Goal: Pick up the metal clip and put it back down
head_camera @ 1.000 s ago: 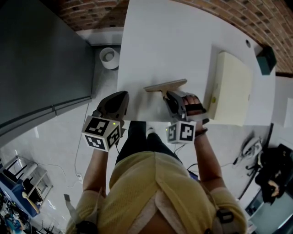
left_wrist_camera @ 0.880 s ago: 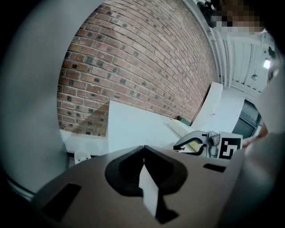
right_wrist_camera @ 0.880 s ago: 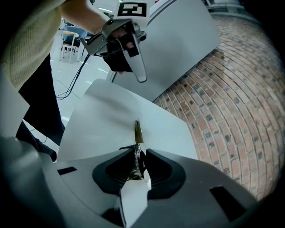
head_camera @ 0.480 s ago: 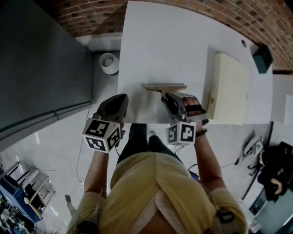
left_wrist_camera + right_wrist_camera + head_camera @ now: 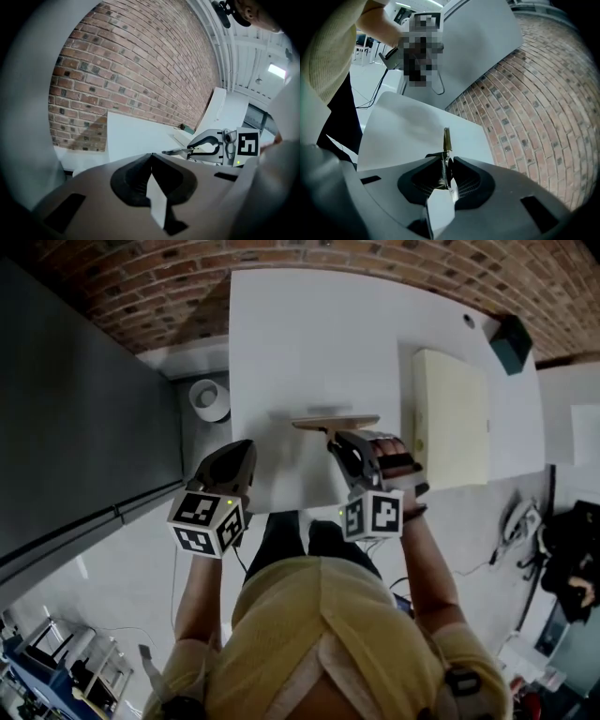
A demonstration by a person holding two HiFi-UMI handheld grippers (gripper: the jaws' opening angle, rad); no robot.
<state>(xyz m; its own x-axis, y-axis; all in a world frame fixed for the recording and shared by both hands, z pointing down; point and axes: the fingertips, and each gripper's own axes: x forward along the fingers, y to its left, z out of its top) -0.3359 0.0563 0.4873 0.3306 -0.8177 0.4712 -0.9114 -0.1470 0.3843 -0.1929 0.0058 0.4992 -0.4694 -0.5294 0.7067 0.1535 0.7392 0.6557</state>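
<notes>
The metal clip [image 5: 335, 421], a long flat bar with a spring, lies crosswise and level in front of my right gripper [image 5: 339, 439]. That gripper is shut on it, and a faint shadow on the white table [image 5: 300, 343] shows it held a little above the surface. In the right gripper view the clip [image 5: 446, 140] stands on edge between the pads, spring inside the jaws. My left gripper [image 5: 239, 451] is shut and empty at the table's near left edge. From the left gripper view, its closed tip [image 5: 151, 157] points past the right gripper [image 5: 206, 147].
A cream flat box [image 5: 450, 418] lies on the table right of the clip, a dark green object [image 5: 511, 341] at the far right corner. A white roll [image 5: 208, 399] sits on the floor left of the table, beside a dark grey panel [image 5: 75, 427]. A brick wall is behind.
The clip has turned from tilted to level in the right gripper. The left gripper has stayed at the table's near edge.
</notes>
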